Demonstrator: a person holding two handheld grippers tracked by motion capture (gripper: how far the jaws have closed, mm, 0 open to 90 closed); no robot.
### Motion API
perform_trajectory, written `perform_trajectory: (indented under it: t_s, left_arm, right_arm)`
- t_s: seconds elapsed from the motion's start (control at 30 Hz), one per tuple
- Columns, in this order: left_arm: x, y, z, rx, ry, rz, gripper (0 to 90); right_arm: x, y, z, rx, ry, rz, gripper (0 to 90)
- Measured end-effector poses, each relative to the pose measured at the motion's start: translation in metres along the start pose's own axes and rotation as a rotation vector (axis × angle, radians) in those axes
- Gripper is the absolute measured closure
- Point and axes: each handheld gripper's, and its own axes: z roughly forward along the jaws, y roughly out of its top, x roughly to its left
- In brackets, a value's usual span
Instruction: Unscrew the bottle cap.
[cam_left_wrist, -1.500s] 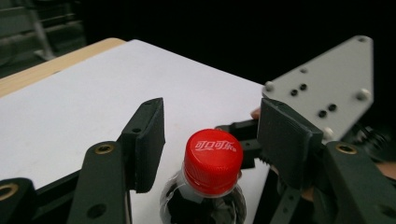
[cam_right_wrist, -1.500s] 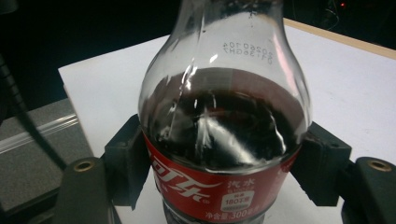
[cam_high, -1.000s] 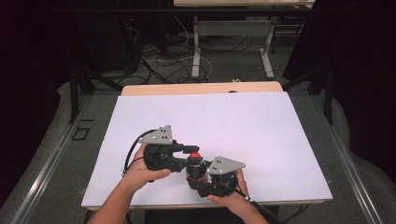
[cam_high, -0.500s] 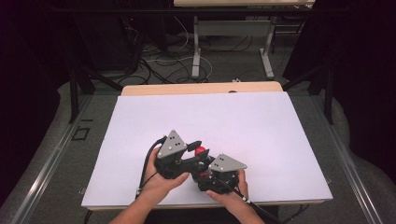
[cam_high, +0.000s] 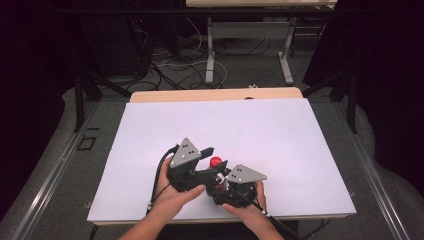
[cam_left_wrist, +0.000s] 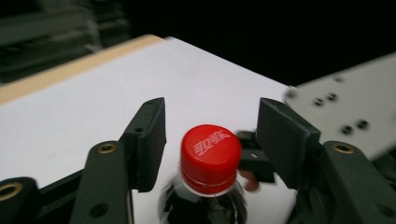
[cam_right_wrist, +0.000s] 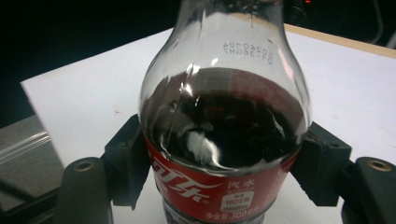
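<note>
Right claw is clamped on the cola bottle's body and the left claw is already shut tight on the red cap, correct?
Not quite. The right claw does clamp the bottle, but the left claw is open: the left gripper view shows its jaws on either side of the red cap, with gaps between.

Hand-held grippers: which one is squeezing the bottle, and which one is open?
The right hand-held gripper squeezes the bottle at its red label. The left hand-held gripper is open, with gaps on both sides of the red cap.
</note>
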Motion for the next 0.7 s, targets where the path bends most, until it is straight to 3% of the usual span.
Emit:
perform_trajectory:
  t_s: [0.03, 0.07, 0.1, 0.13, 0.2, 0.3, 0.33, 0.37, 0.47, 0.53, 0.63, 0.67, 0.7]
  left_arm:
    - [0.005, 0.002, -0.002, 0.014, -0.053, 0.015, 43.2]
    - [0.014, 0.005, -0.005, 0.052, -0.145, 0.069, 43.1]
    - [0.018, 0.005, -0.006, 0.059, -0.172, 0.105, 43.1]
    - [0.018, 0.005, -0.006, 0.059, -0.172, 0.105, 43.3]
    - [0.028, 0.002, -0.009, 0.070, -0.233, 0.152, 44.6]
    - [0.034, 0.000, -0.010, 0.064, -0.261, 0.145, 47.9]
    - [0.038, -0.001, -0.010, 0.056, -0.273, 0.130, 51.8]
    - [0.043, -0.003, -0.010, 0.044, -0.308, 0.086, 54.7]
    - [0.042, -0.004, -0.010, 0.037, -0.314, 0.093, 60.8]
    - [0.039, -0.005, -0.009, 0.044, -0.292, 0.118, 61.1]
    - [0.032, -0.007, -0.008, 0.032, -0.231, 0.111, 61.5]
    - [0.032, -0.007, -0.008, 0.032, -0.231, 0.111, 61.5]
    - [0.029, -0.007, -0.008, 0.027, -0.203, 0.109, 61.6]
  right_arm:
    - [0.000, 0.000, 0.000, 0.000, 0.000, 0.000, 29.3]
    - [0.002, 0.001, -0.001, 0.004, 0.026, 0.002, 29.2]
    - [0.003, 0.001, 0.000, -0.009, 0.031, -0.005, 29.3]
    - [0.003, 0.001, 0.000, -0.009, 0.031, -0.005, 29.3]
    - [0.004, 0.001, 0.000, -0.023, 0.055, -0.026, 29.3]
    - [0.004, 0.002, -0.001, -0.009, 0.068, -0.027, 29.2]
    - [0.005, 0.002, -0.001, -0.018, 0.071, -0.026, 29.3]
    - [0.005, 0.001, 0.000, -0.019, 0.069, -0.024, 29.3]
    - [0.004, 0.001, 0.000, 0.000, 0.074, -0.022, 29.3]
    - [0.004, 0.000, 0.001, -0.004, 0.061, -0.026, 29.3]
    - [0.004, 0.000, 0.002, -0.004, 0.056, -0.006, 29.3]
    - [0.004, 0.000, 0.002, -0.004, 0.056, -0.006, 29.3]
    - [0.004, -0.001, 0.002, -0.002, 0.037, -0.003, 29.3]
